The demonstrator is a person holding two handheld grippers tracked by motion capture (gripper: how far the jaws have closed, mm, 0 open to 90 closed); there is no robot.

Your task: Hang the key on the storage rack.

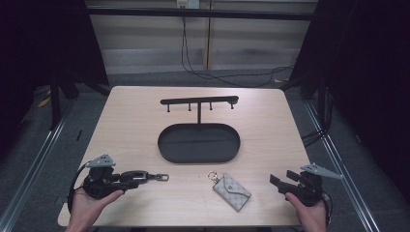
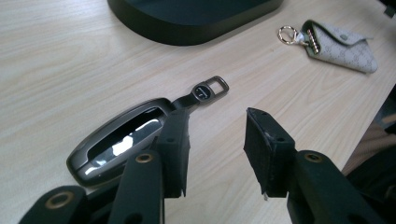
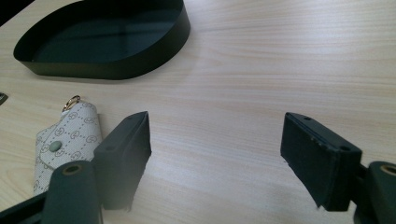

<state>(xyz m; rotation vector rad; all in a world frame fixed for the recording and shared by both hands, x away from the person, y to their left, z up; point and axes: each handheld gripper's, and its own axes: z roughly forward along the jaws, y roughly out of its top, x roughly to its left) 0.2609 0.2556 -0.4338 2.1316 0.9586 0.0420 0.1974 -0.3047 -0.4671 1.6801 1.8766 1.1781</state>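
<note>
Left gripper (image 2: pixel 215 149): fingers parted, gripping nothing; key fob (image 2: pixel 121 140) just outside one finger.
Key fob: near the tray (image 1: pixel 167 145), its near-left on the counter (image 1: pixel 130 121); glossy dark shell, metal loop; probably light, rigid, slippery; pinch across its narrow sides.
Right gripper (image 3: pixel 217 158): fingers wide apart, empty.

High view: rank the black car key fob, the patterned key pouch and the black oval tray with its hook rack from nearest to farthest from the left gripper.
1. Black car key fob: right at the left gripper, by its jaws.
2. Patterned key pouch: front middle of the table, to the right.
3. Black oval tray with hook rack: table centre, farther back; roughly as distant as the pouch.
</note>
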